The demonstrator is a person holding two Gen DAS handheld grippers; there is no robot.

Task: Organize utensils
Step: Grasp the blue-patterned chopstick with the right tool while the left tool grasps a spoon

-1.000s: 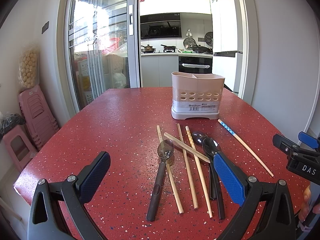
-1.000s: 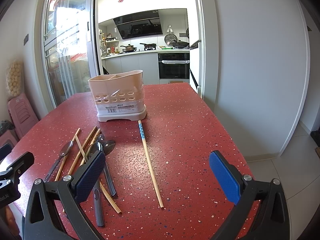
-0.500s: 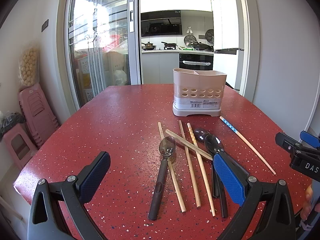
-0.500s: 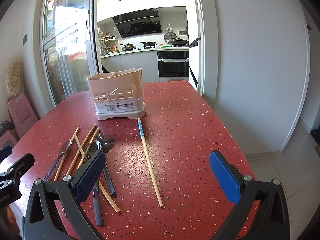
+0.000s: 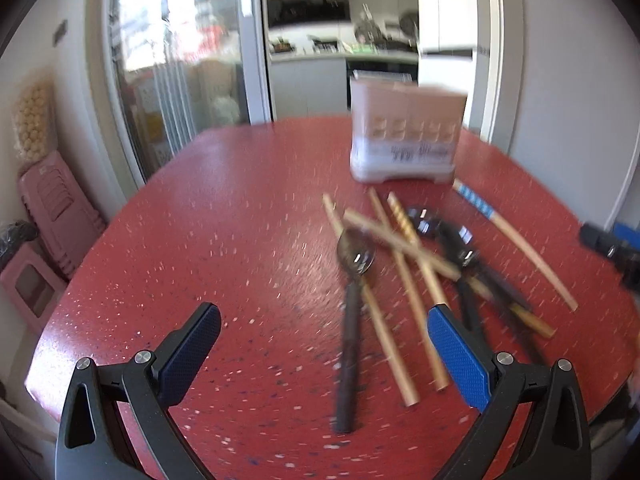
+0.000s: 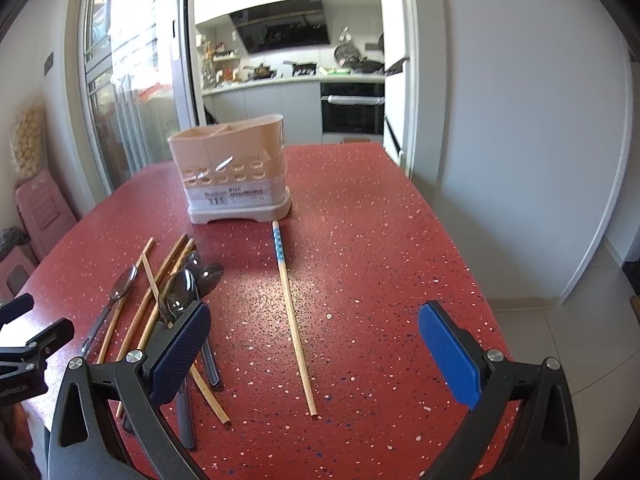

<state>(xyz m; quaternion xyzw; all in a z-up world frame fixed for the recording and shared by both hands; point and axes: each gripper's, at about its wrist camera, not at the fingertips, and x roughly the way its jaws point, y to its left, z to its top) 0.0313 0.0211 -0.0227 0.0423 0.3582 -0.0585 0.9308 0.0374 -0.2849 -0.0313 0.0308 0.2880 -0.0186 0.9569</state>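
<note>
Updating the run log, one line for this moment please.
left gripper: open, empty | right gripper: open, empty | beige plastic utensil holder: upright | blue-patterned wooden chopstick: on table

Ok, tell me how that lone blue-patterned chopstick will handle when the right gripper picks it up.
The blue-patterned chopstick looks thin and straight, so it is probably stiff and light. It lies flat on the red table, so the open right gripper may struggle to get under it. If round, it could roll; I cannot tell. Gripped near one end, it would likely tilt.
</note>
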